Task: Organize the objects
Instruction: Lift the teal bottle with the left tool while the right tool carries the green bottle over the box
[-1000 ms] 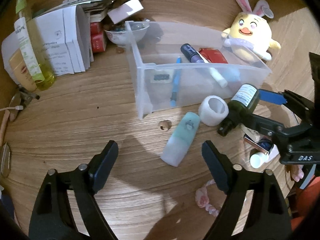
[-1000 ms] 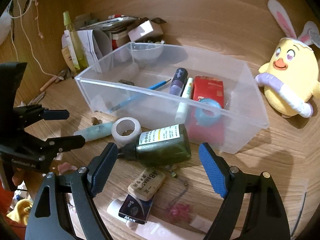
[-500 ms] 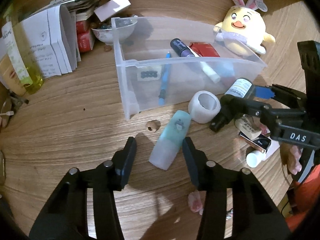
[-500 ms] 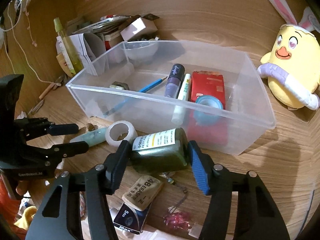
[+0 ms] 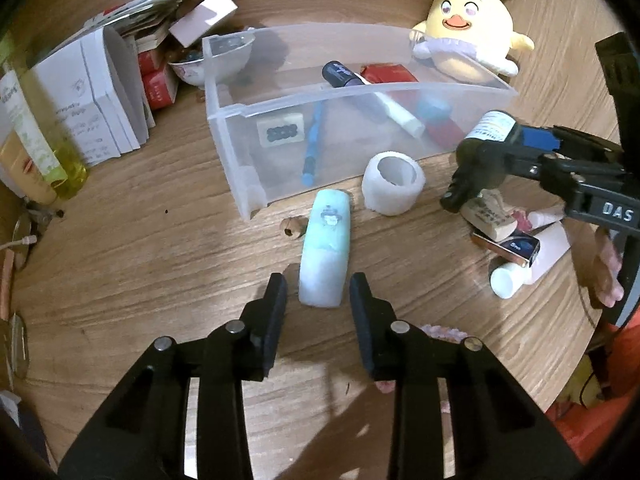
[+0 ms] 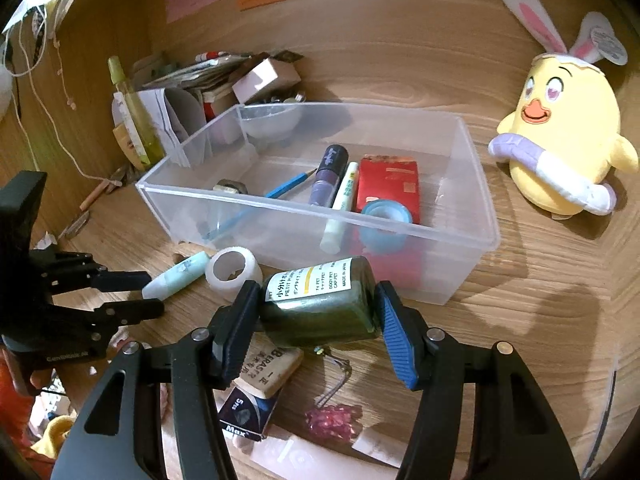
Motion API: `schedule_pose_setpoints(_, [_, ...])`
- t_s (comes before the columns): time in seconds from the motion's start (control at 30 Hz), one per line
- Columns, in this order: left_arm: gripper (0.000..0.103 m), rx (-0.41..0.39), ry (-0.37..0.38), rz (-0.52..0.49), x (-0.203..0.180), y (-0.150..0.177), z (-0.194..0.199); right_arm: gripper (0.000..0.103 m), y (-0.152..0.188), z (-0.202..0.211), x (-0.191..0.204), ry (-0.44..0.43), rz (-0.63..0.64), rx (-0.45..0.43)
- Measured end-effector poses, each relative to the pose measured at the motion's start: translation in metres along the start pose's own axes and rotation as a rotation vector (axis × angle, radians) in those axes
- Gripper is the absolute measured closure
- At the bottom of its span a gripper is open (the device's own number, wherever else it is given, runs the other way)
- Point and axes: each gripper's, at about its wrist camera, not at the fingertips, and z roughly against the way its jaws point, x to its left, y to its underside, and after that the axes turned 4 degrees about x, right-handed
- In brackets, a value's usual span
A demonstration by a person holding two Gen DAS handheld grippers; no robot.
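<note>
A mint-green tube (image 5: 326, 240) lies on the wooden desk in front of a clear plastic bin (image 5: 360, 92). My left gripper (image 5: 319, 288) straddles the tube's near end; its jaws are closing, and a thin gap still shows beside the pads. From the right wrist, the tube (image 6: 180, 278) points at the left gripper (image 6: 136, 294). My right gripper (image 6: 318, 300) is shut on a dark green labelled bottle (image 6: 320, 304), held on its side just before the bin (image 6: 320, 212). In the left wrist view, that bottle (image 5: 486, 136) hangs at the right.
The bin holds a pencil, a purple tube, a marker, a red packet and blue tape. A white tape roll (image 5: 394, 188) and a wooden bead (image 5: 292, 228) lie beside the tube. An eraser (image 6: 272, 368) and a small box (image 6: 248, 412) lie under the bottle. A plush chick (image 6: 560, 140) sits at the right, and papers (image 5: 92, 96) are stacked at the left.
Both pairs of jaws have narrowed. The right one closed on the green bottle and raised it a little. The left one drew in around the mint tube's near end.
</note>
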Motion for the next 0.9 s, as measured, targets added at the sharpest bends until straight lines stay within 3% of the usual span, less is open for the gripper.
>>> schedule_pose_setpoints(0.37, [0.071,-0.01,0.009,-0.024,-0.006,-0.017,-0.013,0.048,0.003,0.009,-0.005,-0.004,-0.022,-0.016])
schedule_pose_setpoints(0.47, [0.076,-0.021,-0.005,-0.023,-0.007,-0.017,-0.014,0.048,0.004,0.012,-0.006,-0.006,-0.028,-0.021])
schedule_pose_setpoints(0.67, [0.078,-0.02,0.022,0.024,0.0,-0.014,-0.01,0.048,0.002,0.02,-0.003,-0.012,-0.017,-0.04])
schedule_pose_setpoints(0.9, [0.079,-0.073,0.012,0.031,0.004,-0.008,0.01,0.048,-0.003,0.036,0.003,-0.009,0.003,-0.083])
